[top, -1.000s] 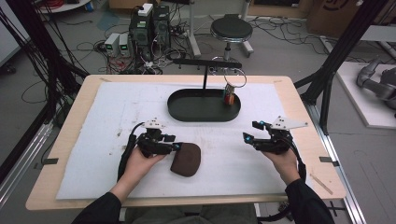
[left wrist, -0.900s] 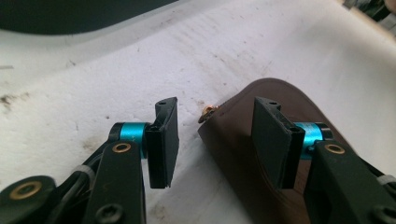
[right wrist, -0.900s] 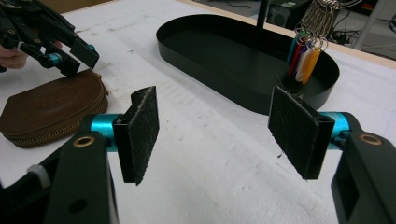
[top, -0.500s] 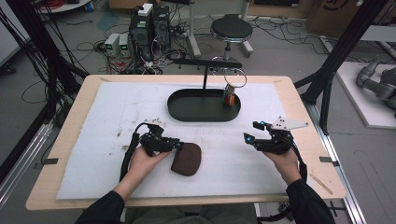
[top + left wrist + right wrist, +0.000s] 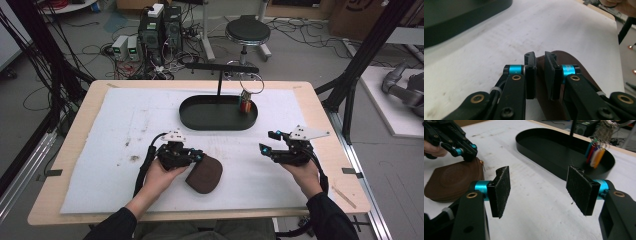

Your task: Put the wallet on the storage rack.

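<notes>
A brown leather pouch [image 5: 205, 175] lies on the white mat near the front, left of centre. My left gripper [image 5: 199, 157] sits at the pouch's upper left edge. Its jaws have just been closing, and in the left gripper view the pads [image 5: 530, 75] now stand close together with the edge of the pouch [image 5: 574, 60] between them. The right gripper view shows that left gripper [image 5: 467, 153] at the top rim of the pouch [image 5: 451, 180], beside the zip pull. My right gripper [image 5: 267, 141] hovers at the right, open [image 5: 539, 185], with nothing between its pads.
A black oval tray [image 5: 210, 112] stands at the back centre with a bunch of coloured key tags [image 5: 245, 104] at its right end. A black T-shaped stand [image 5: 220, 67] rises behind it. The white mat [image 5: 100, 150] covers most of the wooden table.
The left gripper's jaws have closed from wide apart to nearly together at the pouch's edge, and the hand has shifted slightly right. The right gripper has stayed where it was.
</notes>
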The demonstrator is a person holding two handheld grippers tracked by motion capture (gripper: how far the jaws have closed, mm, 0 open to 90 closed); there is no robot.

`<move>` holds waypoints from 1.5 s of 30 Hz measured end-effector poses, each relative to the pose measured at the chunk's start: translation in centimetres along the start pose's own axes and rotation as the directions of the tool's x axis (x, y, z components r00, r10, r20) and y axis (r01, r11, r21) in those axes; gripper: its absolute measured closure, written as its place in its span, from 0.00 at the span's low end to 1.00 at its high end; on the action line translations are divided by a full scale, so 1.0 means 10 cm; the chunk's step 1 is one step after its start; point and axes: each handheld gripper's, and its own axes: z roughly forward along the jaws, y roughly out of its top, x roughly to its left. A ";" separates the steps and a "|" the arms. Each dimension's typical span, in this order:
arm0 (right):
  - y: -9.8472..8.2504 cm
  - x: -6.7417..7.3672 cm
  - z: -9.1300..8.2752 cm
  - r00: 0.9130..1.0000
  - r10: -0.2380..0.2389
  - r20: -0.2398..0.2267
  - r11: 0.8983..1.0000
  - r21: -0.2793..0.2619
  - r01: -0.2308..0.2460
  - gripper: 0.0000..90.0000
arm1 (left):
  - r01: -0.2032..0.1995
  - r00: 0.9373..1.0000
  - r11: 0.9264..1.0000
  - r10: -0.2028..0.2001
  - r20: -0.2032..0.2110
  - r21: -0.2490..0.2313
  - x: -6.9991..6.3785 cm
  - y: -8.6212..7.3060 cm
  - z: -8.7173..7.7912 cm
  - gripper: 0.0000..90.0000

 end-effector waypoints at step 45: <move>0.03 0.06 0.03 0.996 -0.039 -0.079 0.999 0.008 0.040 0.42 | 0.371 0.928 0.927 -0.372 0.017 0.049 -0.32 -0.67 -0.31 0.73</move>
